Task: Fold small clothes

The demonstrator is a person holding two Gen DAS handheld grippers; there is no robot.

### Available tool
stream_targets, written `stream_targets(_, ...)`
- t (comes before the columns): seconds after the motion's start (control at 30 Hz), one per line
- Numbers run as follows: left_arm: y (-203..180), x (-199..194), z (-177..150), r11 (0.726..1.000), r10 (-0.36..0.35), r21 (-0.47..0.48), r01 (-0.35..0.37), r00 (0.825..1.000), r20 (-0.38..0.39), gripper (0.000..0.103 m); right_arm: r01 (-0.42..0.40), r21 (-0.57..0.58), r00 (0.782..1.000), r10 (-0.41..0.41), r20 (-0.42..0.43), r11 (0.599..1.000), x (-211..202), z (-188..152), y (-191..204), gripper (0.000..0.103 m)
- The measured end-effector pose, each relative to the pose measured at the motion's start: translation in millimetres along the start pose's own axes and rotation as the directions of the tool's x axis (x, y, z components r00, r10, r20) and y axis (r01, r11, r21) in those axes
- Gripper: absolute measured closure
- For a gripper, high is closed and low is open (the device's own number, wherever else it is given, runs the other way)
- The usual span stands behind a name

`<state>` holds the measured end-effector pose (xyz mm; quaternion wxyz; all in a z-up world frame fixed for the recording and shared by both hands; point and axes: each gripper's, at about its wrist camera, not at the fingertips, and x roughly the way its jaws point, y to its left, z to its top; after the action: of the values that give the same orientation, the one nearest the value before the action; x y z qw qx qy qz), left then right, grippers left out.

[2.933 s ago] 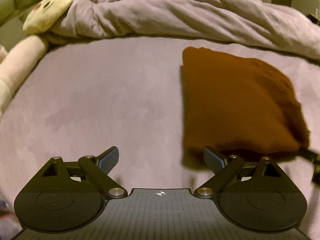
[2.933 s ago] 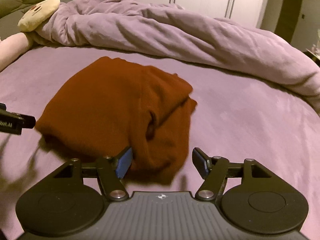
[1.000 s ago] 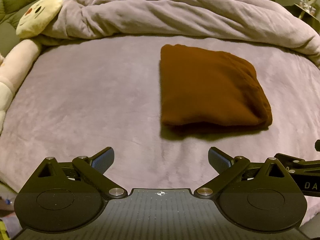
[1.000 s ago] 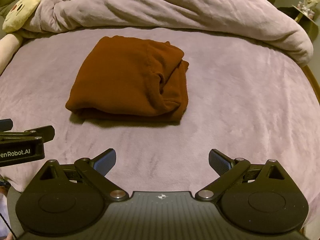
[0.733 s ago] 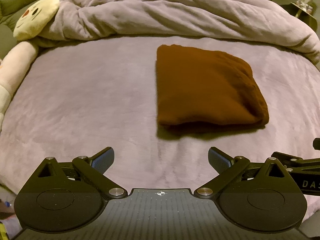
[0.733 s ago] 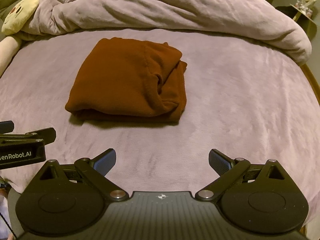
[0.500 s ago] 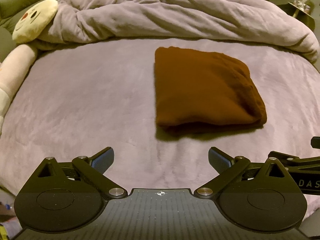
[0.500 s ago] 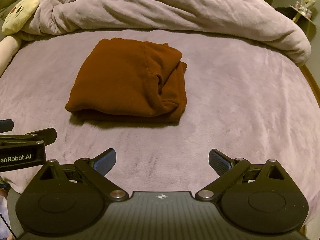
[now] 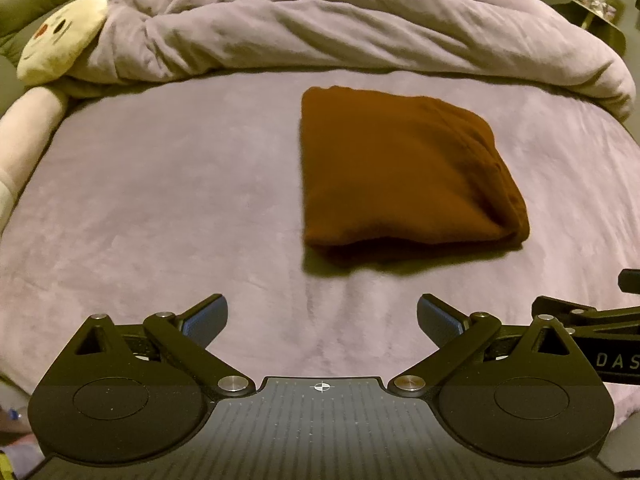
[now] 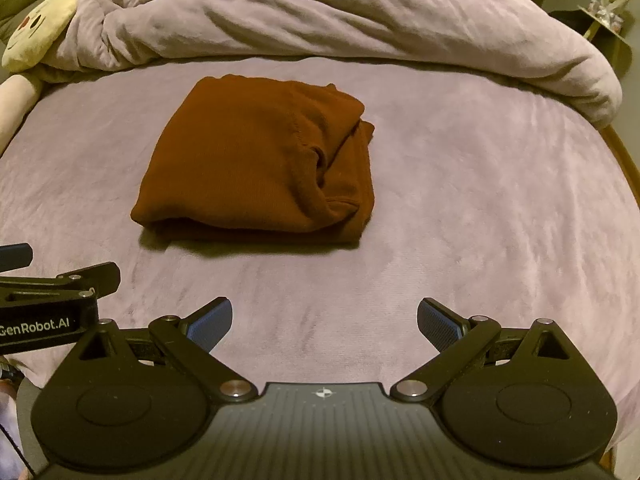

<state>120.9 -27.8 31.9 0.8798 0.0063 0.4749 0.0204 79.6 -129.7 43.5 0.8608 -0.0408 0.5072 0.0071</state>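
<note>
- Brown garment (image 9: 404, 168) is what you are working on: it lies folded into a thick, roughly square bundle on the mauve bed cover (image 9: 160, 208), out ahead of both of your grippers and touching neither.
- Far to your left, a cream plush toy (image 9: 60, 40) with a drawn face rests at the bed's edge, tucked against the bunched duvet (image 9: 340, 24) that runs across the back of the bed behind the garment.
- Your left gripper (image 9: 322, 316) hovers low over bare cover, jaws spread wide with nothing between the blue pads (image 9: 206, 316); the garment sits ahead and slightly to its right.
- From the right wrist view the garment (image 10: 260, 160) shows a smooth folded edge on its left side and looser, layered folds with a small opening on its right side.
- Your right gripper (image 10: 324, 318) is likewise spread wide and empty, its pads (image 10: 438, 322) clear of the fabric, with the bundle ahead and a little to its left.
- Each gripper appears at the edge of the other's view, side by side near the front of the bed.
</note>
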Motion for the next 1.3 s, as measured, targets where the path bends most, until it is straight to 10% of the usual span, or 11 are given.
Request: stream_targets(1.3,-0.6,-2.5,-5.2,1.0,0.003,0.023,-0.004,0.999,0.034,0.0,0.002,0.002,1.0,-0.002,-0.006,1.0,1.9,-3.6,-0.9,0.004)
